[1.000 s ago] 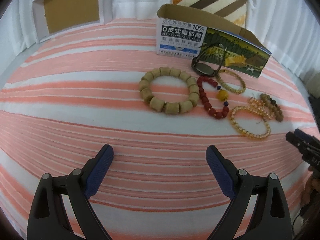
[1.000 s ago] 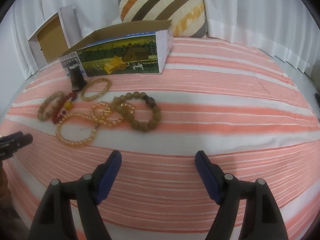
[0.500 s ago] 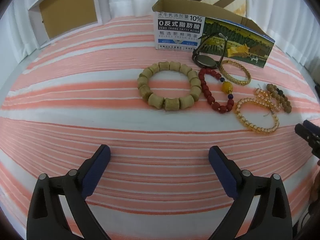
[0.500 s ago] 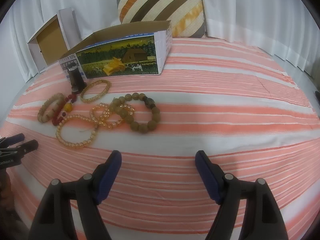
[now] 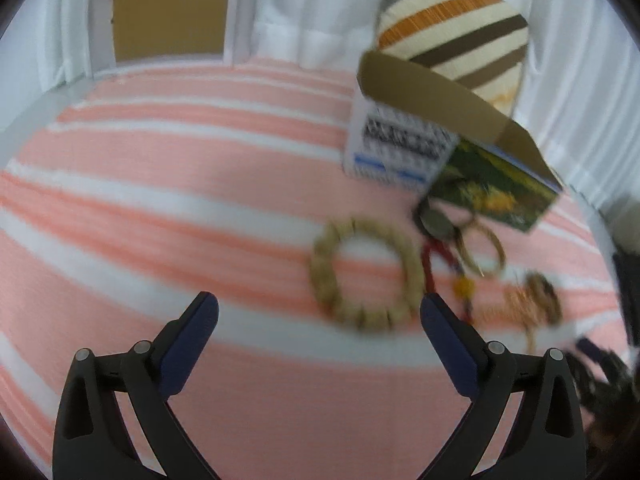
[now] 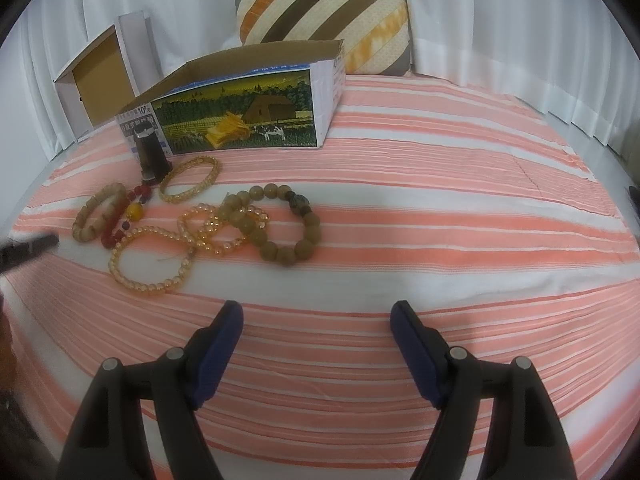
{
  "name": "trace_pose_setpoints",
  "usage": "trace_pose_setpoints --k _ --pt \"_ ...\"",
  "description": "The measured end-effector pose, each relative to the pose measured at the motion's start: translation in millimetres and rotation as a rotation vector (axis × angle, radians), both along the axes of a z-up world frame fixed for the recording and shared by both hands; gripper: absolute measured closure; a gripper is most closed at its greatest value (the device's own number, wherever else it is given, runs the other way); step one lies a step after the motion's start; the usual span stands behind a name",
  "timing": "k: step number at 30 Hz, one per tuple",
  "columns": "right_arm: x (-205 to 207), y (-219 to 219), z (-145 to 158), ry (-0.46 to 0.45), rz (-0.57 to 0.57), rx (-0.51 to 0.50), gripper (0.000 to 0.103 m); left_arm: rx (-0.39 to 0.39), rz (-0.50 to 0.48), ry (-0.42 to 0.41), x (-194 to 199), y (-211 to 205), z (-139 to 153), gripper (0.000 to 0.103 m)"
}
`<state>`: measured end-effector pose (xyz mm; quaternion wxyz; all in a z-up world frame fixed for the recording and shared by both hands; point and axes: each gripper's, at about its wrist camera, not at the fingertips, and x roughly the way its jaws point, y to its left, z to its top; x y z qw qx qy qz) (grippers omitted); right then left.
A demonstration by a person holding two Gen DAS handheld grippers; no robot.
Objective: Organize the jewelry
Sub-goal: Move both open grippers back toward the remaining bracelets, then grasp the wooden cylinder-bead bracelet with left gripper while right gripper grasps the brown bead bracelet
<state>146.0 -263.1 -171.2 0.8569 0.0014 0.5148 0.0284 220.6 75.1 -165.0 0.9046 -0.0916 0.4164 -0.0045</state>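
Observation:
Several bead bracelets lie on the striped bedspread in front of an open printed carton (image 6: pixel 240 116). The chunky tan wooden bracelet (image 5: pixel 322 276) lies just beyond my open left gripper (image 5: pixel 319 308), nearer its right finger; this view is blurred. Beside it are a red bead bracelet (image 5: pixel 429 258) and a dark watch (image 5: pixel 438 222). My right gripper (image 6: pixel 317 312) is open and empty over bare cloth, short of a clear amber bracelet (image 6: pixel 140 286), a twisted orange one (image 6: pixel 216 228) and a dark wooden one (image 6: pixel 276 248). The left gripper's tip (image 6: pixel 30 245) shows at the left edge, near the tan bracelet (image 6: pixel 94 216).
A white box (image 6: pixel 96 84) with a brown inside stands at the back left, by white curtains. A striped pillow (image 6: pixel 320 4) leans behind the carton. A thin golden bracelet (image 6: pixel 180 196) lies by the watch (image 6: pixel 150 156). The bedspread stretches bare to the right.
My left gripper has moved in toward the tan bracelet, which now looks larger and sits close to the fingers, and the view has tilted. The right gripper has not moved.

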Motion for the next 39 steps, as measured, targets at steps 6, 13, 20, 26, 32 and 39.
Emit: trace_pose_setpoints --k 6,13,20,26,32,39 --pt "-1 -1 1 -0.001 0.0 0.007 0.025 0.179 0.009 0.088 35 -15 -24 0.01" --pt "-1 -10 4 -0.011 -0.037 0.057 0.025 0.138 0.001 0.092 16 -8 -25 0.013" --pt "48 -20 9 -0.028 -0.042 0.117 0.027 0.16 -0.017 0.094 14 -17 -24 0.014" --pt "75 2 -16 0.011 0.055 0.057 0.061 0.158 -0.022 0.094 18 -14 -25 0.014" --pt "75 28 -19 0.002 0.181 -0.062 0.086 0.167 -0.077 0.055 18 -24 -22 0.054" --pt "53 20 12 -0.05 0.098 0.026 0.089 0.134 -0.177 -0.025 -2 -41 0 0.091"
